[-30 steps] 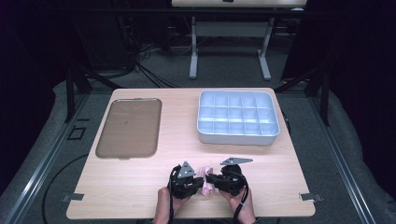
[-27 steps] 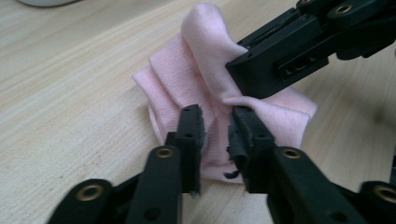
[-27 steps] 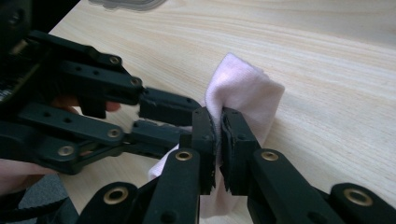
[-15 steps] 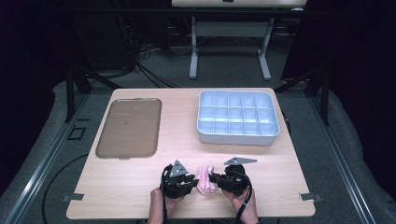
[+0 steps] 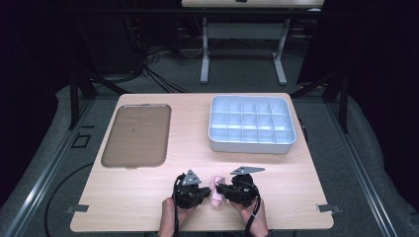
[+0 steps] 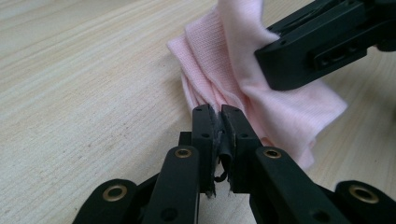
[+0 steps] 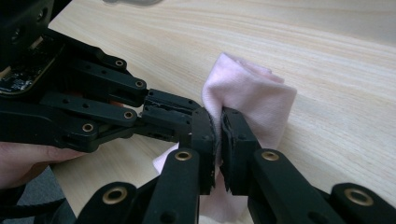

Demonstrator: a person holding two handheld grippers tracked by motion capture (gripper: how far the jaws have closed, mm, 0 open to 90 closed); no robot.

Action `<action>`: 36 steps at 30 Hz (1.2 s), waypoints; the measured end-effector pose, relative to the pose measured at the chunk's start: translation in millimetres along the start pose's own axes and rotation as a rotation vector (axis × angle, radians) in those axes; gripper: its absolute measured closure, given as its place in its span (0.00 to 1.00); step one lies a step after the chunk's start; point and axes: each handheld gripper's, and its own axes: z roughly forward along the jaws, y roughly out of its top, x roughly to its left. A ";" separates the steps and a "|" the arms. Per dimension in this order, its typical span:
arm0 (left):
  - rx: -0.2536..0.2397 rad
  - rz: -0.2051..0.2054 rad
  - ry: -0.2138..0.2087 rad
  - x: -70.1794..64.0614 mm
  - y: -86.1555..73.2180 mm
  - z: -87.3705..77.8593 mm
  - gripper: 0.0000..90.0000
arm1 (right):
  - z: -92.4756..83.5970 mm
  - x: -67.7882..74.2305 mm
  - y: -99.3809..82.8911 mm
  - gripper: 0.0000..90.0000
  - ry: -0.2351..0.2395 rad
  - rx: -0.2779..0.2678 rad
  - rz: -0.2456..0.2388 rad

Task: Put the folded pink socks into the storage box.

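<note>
- At the near edge of the worktop (image 5: 148, 207) the person's two hands come in from below, each holding a gripper, the two tips turned toward each other.
- The left gripper (image 5: 191, 190) has its jaws clenched on a fold of the pink cloth (image 5: 216, 193); in the left gripper view the jaws have just been closing, and cloth (image 6: 243, 88) sits pinched between their tips (image 6: 219, 114).
- The right gripper (image 5: 236, 189) is clamped tight on the same cloth from the other side; in the right gripper view the pink fabric (image 7: 252, 100) bulges up just beyond its closed tips (image 7: 219, 119).
- The cloth is bunched and folded between the two grippers, resting on the bare wood near the front edge, a little right of the middle.
- Farther back on the left lies a flat brown tray (image 5: 137, 133), well apart from the cloth.
- Farther back on the right stands a pale blue-grey compartment box (image 5: 252, 145), split into a grid of cells.
- Beyond the worktop are a grey carpeted floor (image 5: 163, 86), loose black cables (image 5: 153, 74) and the white legs of another table (image 5: 242, 54).
</note>
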 end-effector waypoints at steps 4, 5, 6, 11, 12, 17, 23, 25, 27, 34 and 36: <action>-0.004 0.004 -0.009 1.2 0.1 1.2 0.94 | 6.0 2.1 2.2 0.94 0.001 0.010 -0.006; -0.002 0.008 -0.009 1.3 0.3 1.3 0.94 | 8.1 2.4 2.6 0.94 0.005 0.015 -0.006; -0.005 0.009 -0.008 1.4 0.3 1.7 0.94 | 9.4 2.3 3.1 0.94 0.003 0.023 -0.012; -0.009 -0.007 -0.020 3.3 -1.0 1.6 0.94 | 14.4 -0.2 0.9 0.94 0.013 0.017 0.010; -0.010 -0.007 -0.027 3.8 -1.1 1.6 0.94 | 14.9 -1.4 0.3 0.94 0.016 0.014 0.012; -0.011 -0.024 -0.036 6.6 -2.2 0.5 0.88 | 14.8 -2.5 1.2 0.93 0.020 0.032 0.005; -0.088 -0.081 -0.002 20.6 1.5 -20.6 0.78 | 15.2 -1.8 0.8 0.92 0.014 0.030 -0.004; -0.101 -0.073 0.003 23.9 9.2 -27.2 0.76 | 15.3 -0.5 1.0 0.90 0.007 0.034 -0.012; -0.100 -0.054 0.001 23.8 18.9 -29.4 0.72 | 15.5 1.2 1.7 0.89 0.000 0.038 -0.024; -0.036 0.017 -0.028 19.0 47.0 -12.4 0.68 | 15.4 6.4 1.8 0.82 -0.013 0.046 -0.053; -0.002 0.027 -0.024 18.4 49.6 -4.0 0.68 | 15.5 7.7 1.8 0.81 -0.018 0.047 -0.069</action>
